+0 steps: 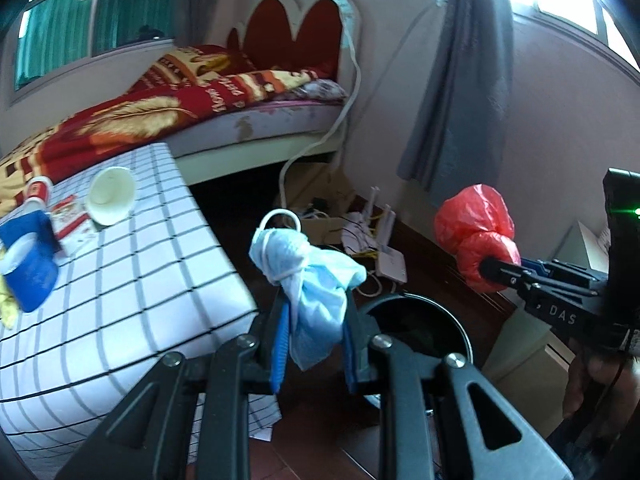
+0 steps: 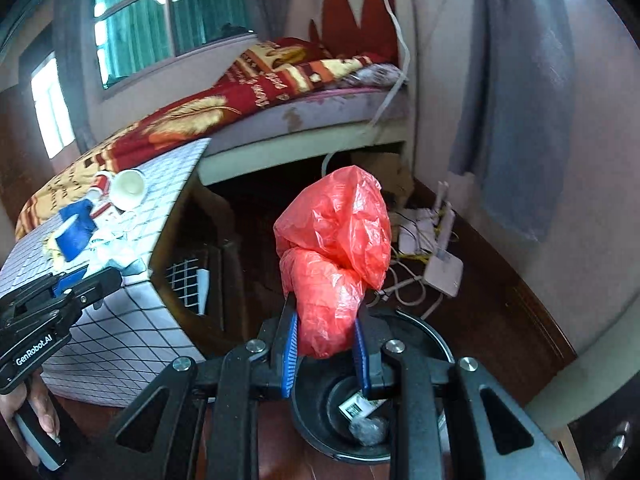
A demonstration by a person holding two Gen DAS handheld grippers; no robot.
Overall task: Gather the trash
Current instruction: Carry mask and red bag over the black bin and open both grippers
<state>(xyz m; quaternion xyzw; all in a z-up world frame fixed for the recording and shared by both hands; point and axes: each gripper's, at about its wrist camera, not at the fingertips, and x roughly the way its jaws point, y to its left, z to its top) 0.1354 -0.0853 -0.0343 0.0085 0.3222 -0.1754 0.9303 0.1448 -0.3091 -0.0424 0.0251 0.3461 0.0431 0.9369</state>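
My left gripper [image 1: 314, 312] is shut on a crumpled light-blue face mask [image 1: 308, 276] with a white ear loop, held in the air beside the table. Just beyond and below it stands a round black trash bin [image 1: 420, 320]. My right gripper [image 2: 326, 320] is shut on a bunched red plastic bag [image 2: 336, 252], directly over the same bin [image 2: 348, 412], which holds a labelled wrapper and crumpled plastic. In the left wrist view the red bag [image 1: 476, 236] and right gripper [image 1: 486, 268] show at the right. The left gripper [image 2: 104, 278] appears at the left of the right wrist view.
A table with a white checked cloth [image 1: 132, 280] holds a tipped white cup [image 1: 110, 196], a blue tissue pack [image 1: 28, 264] and small items. Behind stands a bed with a red blanket [image 1: 168, 92]. Routers and cables [image 2: 432, 252] lie on the dark floor by the wall.
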